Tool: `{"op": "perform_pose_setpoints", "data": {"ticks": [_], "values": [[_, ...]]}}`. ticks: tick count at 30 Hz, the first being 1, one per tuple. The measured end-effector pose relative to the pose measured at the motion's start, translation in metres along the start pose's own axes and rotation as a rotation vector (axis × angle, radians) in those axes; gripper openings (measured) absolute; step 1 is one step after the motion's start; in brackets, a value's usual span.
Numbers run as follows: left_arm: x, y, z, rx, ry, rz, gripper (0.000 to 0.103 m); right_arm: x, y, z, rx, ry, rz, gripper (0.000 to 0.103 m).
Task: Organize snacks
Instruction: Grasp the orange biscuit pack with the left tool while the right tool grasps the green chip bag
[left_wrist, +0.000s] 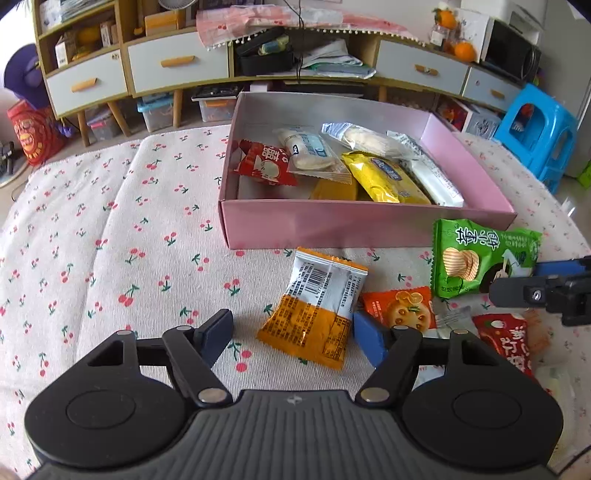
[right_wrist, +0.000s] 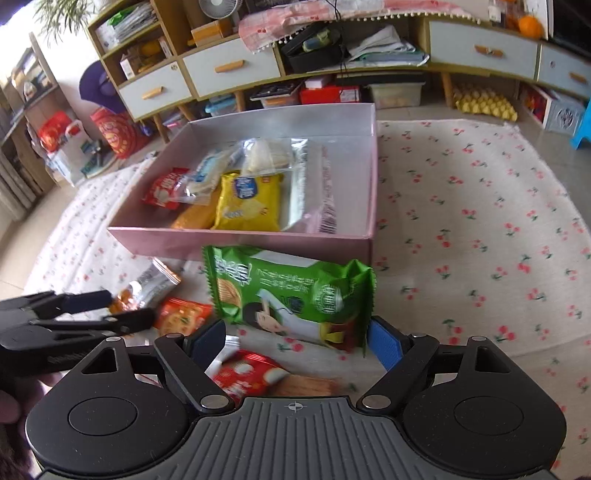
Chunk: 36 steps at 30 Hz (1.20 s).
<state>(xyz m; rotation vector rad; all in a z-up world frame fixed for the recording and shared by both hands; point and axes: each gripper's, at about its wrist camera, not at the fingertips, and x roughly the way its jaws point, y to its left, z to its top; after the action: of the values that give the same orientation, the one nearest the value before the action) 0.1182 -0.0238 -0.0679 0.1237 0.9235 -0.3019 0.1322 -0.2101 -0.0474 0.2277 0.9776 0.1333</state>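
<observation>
Left gripper (left_wrist: 291, 338) held low over the cloth at lower centre of its view, jaws spread wide and released, blue pads angled outward on black linkages. Between the pads, toward the right one, lay the orange-and-white packet (left_wrist: 314, 308): crinkly foil, rectangular, barcode side up, tilted, its lower right edge touching or just beside the right pad. Just right of it, a glossy orange biscuit packet (left_wrist: 400, 308), then a red packet (left_wrist: 508, 341) at the lower right edge. Right gripper (right_wrist: 295, 341) likewise spread open at lower centre of its own view, holding nothing, with the puffy green chip bag (right_wrist: 291, 297) lying crosswise between the pads, saw-toothed end close against the right pad; contact could not be judged. Seen behind, in the upper middle of both views: the pink cardboard box (left_wrist: 354, 225), shallow and rectangular with a silvery lining, holding a yellow packet (left_wrist: 380, 179), a red packet, clear-wrapped white cakes (left_wrist: 306, 149). Under everything, a white cherry-print cloth (left_wrist: 122, 229), soft and creased.
</observation>
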Motion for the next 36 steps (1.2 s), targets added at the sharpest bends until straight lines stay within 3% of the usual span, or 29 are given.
{"op": "perform_pose_setpoints", "data": {"ticks": [4, 11, 16, 20, 26, 36], "values": [[-0.003, -0.004, 0.003, 0.028, 0.005, 0.020, 0.050, 0.001, 0.002, 0.003, 0.024, 0.019, 0.064, 0.086], [-0.008, 0.010, 0.005, -0.014, 0.035, 0.086, 0.048, 0.001, 0.015, -0.001, 0.037, 0.086, 0.196, 0.085], [-0.012, 0.019, 0.005, -0.028, 0.057, 0.140, 0.048, -0.001, 0.036, -0.005, -0.038, 0.141, 0.280, 0.085], [-0.016, 0.026, 0.004, -0.043, 0.071, 0.164, 0.048, -0.008, 0.047, -0.005, -0.118, 0.145, 0.221, 0.084], [-0.015, 0.033, 0.003, -0.053, 0.064, 0.099, 0.053, -0.009, 0.036, -0.005, -0.127, 0.114, 0.109, 0.084], [-0.014, 0.033, 0.003, -0.080, 0.070, 0.094, 0.053, 0.010, 0.044, 0.003, -0.076, 0.087, 0.074, 0.084]]}}
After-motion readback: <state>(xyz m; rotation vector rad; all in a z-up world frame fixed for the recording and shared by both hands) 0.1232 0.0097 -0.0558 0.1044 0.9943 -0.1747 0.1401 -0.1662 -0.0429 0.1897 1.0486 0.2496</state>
